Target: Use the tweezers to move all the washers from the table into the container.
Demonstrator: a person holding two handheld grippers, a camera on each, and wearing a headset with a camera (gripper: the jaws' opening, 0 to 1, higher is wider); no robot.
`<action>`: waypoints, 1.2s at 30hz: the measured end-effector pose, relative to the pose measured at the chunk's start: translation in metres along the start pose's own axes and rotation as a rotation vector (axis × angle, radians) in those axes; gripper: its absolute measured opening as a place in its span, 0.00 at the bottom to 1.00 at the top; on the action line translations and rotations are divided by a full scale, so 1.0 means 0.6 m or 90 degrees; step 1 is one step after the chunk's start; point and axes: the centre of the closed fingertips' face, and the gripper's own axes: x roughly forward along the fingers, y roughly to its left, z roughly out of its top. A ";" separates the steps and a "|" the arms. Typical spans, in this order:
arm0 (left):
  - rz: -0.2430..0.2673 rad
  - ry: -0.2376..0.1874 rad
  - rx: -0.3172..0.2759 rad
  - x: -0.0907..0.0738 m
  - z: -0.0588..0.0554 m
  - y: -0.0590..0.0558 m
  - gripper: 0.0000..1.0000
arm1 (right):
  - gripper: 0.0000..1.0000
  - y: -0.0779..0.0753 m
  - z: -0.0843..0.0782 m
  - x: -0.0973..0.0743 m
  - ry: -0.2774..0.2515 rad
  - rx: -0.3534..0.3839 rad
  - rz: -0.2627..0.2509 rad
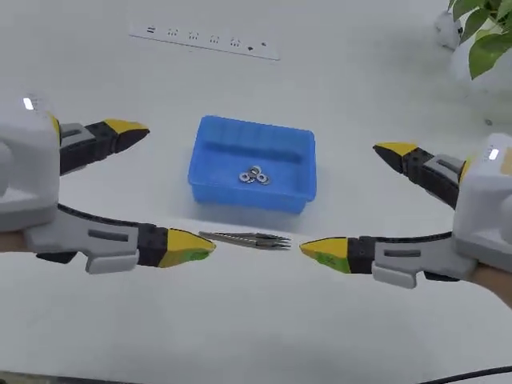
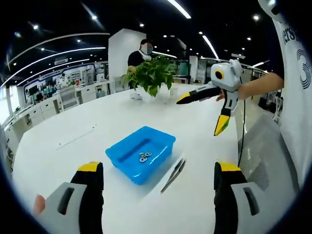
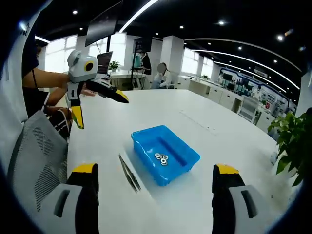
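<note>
Washers (image 1: 254, 175) lie in a small cluster on the floor of the blue container (image 1: 210, 152), touching one another; every one I can find is in there, so the moving looks done, by my judgement. Tweezers (image 1: 248, 238) lie flat on the table (image 1: 256, 328) just in front of the container, between the two grippers' lower jaws; nothing grips them. Left gripper (image 1: 177, 190) is spread wide and carries nothing; right gripper (image 1: 341, 198) likewise, spread and bare; each hovers to its own side of the container, near the tweezers but apart from them.

Step in hand, as I judge it, is a last check and a clean leave; scan the white top around the container, since a pale washer would be hard to spot there; keep the lower jaws off the tweezers, which would likely skid on so smooth a top; if a stray turns up, take the tweezers mid-length, squeeze lightly, and let it go low over the container so it cannot bounce out.

Table is white, smooth and wide; a power strip (image 1: 204, 40) lies on the far side, well apart; a plant (image 1: 484, 32) stands at the far right. Room is a big open office with strip lights and rows of benches; a mesh chair (image 3: 34, 151) sits by the table; a person (image 2: 139, 58) stands beyond the plant.
</note>
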 end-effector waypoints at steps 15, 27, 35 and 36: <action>0.038 -0.006 0.061 -0.072 0.045 -0.004 1.00 | 1.00 0.029 0.022 -0.023 0.007 -0.076 0.010; 0.022 0.016 0.078 -0.073 0.037 -0.018 1.00 | 1.00 0.034 0.019 -0.043 0.009 -0.069 0.003; 0.007 0.032 0.089 -0.069 0.034 -0.022 1.00 | 1.00 0.041 0.010 -0.042 0.028 -0.060 0.010; 0.006 0.038 0.092 -0.069 0.033 -0.021 1.00 | 1.00 0.042 0.011 -0.042 0.029 -0.059 0.009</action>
